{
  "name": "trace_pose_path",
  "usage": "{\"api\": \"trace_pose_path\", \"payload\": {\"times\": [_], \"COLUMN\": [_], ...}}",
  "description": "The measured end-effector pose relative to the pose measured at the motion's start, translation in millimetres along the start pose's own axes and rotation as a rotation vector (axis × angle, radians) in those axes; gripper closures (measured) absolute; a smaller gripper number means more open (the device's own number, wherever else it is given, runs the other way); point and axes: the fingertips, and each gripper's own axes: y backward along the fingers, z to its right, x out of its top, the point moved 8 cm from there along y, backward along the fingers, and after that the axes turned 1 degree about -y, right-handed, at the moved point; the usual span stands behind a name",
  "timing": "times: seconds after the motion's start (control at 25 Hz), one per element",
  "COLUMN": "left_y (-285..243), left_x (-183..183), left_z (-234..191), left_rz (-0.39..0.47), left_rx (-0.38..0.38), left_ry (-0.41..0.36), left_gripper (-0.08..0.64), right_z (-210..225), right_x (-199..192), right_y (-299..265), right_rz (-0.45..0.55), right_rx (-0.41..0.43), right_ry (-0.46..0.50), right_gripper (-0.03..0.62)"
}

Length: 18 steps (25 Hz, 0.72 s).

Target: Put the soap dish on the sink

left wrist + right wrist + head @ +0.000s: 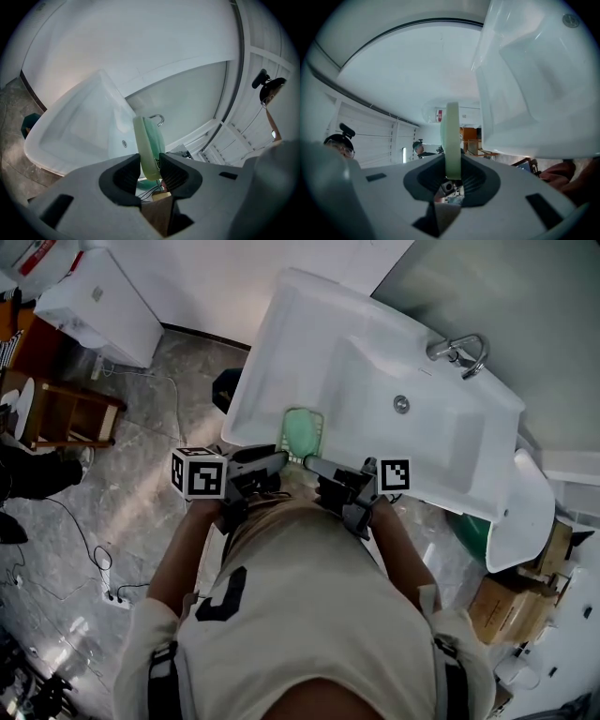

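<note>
Soap dish, pale green plastic, clamped by left gripper, right gripper; sink glossy white.

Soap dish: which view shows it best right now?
Head view: the soap dish shows its broad green face at the sink rim. Left gripper view shows it angled between the tongs; right gripper view, only its thin edge.

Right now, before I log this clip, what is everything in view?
soap dish: one, pale green, at the sink's front rim
sink: one, white, ahead of the person
faucet: one, chrome, at the sink's back
drain: one, metal, in the basin
wooden shelf: one, brown, floor at left
left gripper: one, grey, jaws shut on the soap dish
right gripper: one, grey, jaws shut on the soap dish
</note>
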Motion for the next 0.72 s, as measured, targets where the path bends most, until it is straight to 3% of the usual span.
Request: {"api": "trace_pose_path", "payload": {"times": [0.2, 0.36, 0.52, 0.72], "left_y": [12.5, -5.0, -18.2, -33.3], "left_x": [28.6, 36.9, 47.7, 61.0], "left_z": [-57.2, -63.5, -71.1, -85.3], "left_rz": [-0.037, -0.082, -0.09, -0.111], "left_rx": [0.012, 0.06, 0.112, 0.197], "left_ry": [0.026, -0.015, -0.024, -0.035], "left_gripper": [0.436, 0.434, 0.434, 0.434], "right_z": [32.2, 40.8, 53.0, 69.3], "right_x": [27.8, 45.3, 63.8, 91.5], "right_y": [-45.1, -38.5, -36.6, -35.7], "right_rz": [0.016, 0.012, 0.003, -0.037], "right_rx": [-0.05, -0.053, -0.042, -0.094], "right_ry": [-0.029, -0.006, -0.042, -0.048], "right_gripper": [0.505, 0.505, 0.505, 0.503]}}
